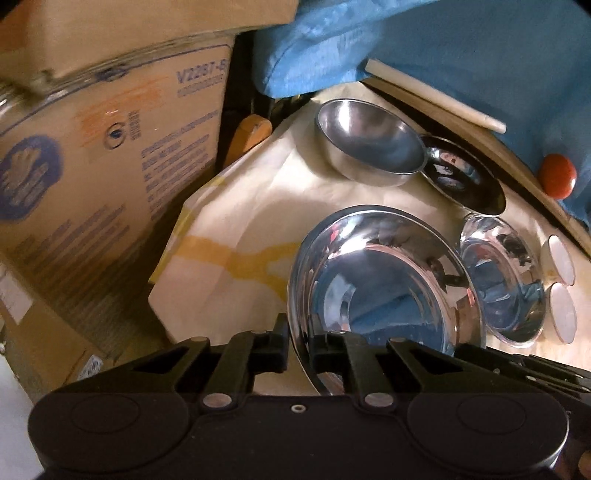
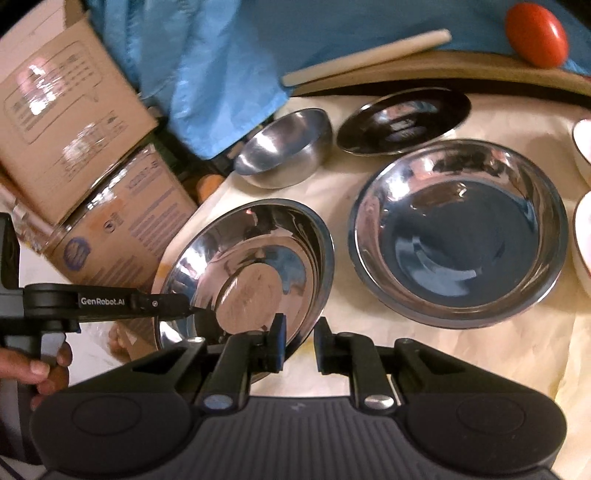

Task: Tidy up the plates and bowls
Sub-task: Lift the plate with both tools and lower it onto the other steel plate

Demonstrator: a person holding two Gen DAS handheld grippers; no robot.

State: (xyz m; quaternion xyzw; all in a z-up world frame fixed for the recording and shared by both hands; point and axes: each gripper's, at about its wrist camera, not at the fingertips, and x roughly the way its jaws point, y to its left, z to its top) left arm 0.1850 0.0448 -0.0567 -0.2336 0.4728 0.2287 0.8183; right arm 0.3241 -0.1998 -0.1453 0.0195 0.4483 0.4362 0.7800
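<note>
My left gripper (image 1: 298, 347) is shut on the rim of a shiny steel plate (image 1: 384, 280), holding it tilted above the table; it shows in the right wrist view (image 2: 255, 258) with the left gripper's finger (image 2: 162, 306) on its left rim. My right gripper (image 2: 299, 343) has its jaws around that plate's near rim, with a small gap. A second steel plate (image 2: 458, 229) lies flat to the right. A small steel bowl (image 2: 284, 147) and a dark steel saucer (image 2: 402, 122) sit behind.
Cardboard boxes (image 1: 92, 158) stand at the left. Blue cloth (image 2: 207, 59) and a red round object (image 2: 535, 33) lie at the back, with a white stick (image 2: 365, 55). White dishes (image 2: 585, 229) sit at the right edge. Cream paper (image 1: 243, 206) covers the table.
</note>
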